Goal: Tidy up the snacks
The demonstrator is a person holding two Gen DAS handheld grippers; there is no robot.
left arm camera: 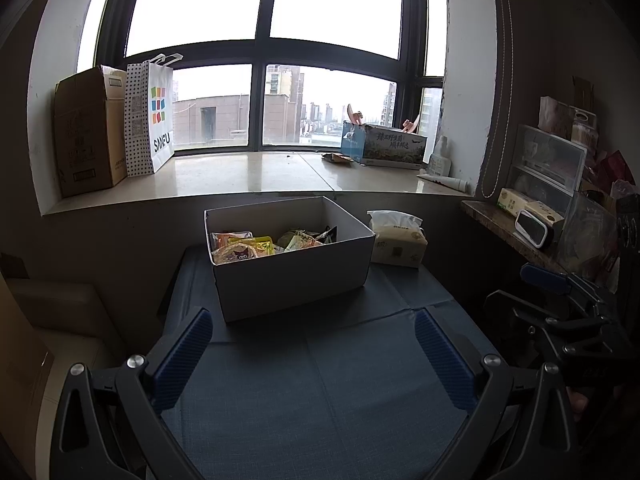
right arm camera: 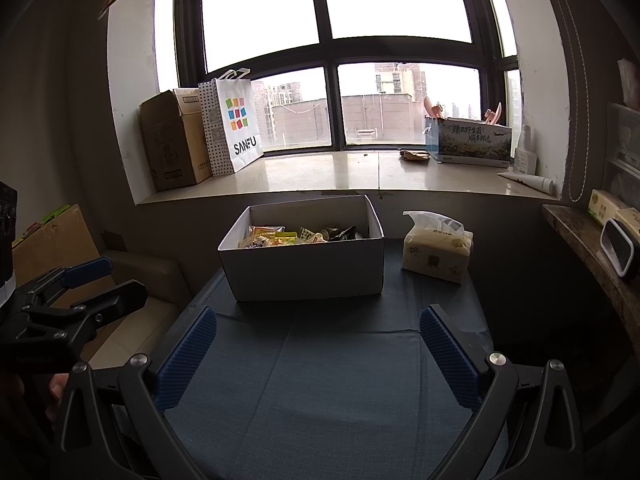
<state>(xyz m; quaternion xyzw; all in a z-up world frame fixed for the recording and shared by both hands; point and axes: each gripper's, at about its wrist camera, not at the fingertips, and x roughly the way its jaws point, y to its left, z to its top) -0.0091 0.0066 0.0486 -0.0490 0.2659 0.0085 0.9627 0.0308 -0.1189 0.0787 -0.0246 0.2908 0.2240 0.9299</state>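
Observation:
A white cardboard box (left arm camera: 292,280) (right arm camera: 308,270) stands at the far end of a table covered in dark blue cloth (left arm camera: 316,392) (right arm camera: 328,380). Several colourful snack packets (left arm camera: 256,246) (right arm camera: 288,237) lie inside it. My left gripper (left arm camera: 314,320) hovers open above the cloth, short of the box, with nothing between its blue pads. My right gripper (right arm camera: 318,318) is likewise open and empty, just in front of the box. Each gripper shows at the edge of the other's view, the right gripper (left arm camera: 560,300) beside the left gripper (right arm camera: 80,284).
A soft pack of tissues (left arm camera: 398,240) (right arm camera: 438,246) sits right of the box. Behind is a stone windowsill (left arm camera: 248,176) with a brown carton (left arm camera: 90,132), a SANFU bag (left arm camera: 154,120) and a printed box (left arm camera: 384,144). A cluttered side shelf (left arm camera: 532,220) is at right.

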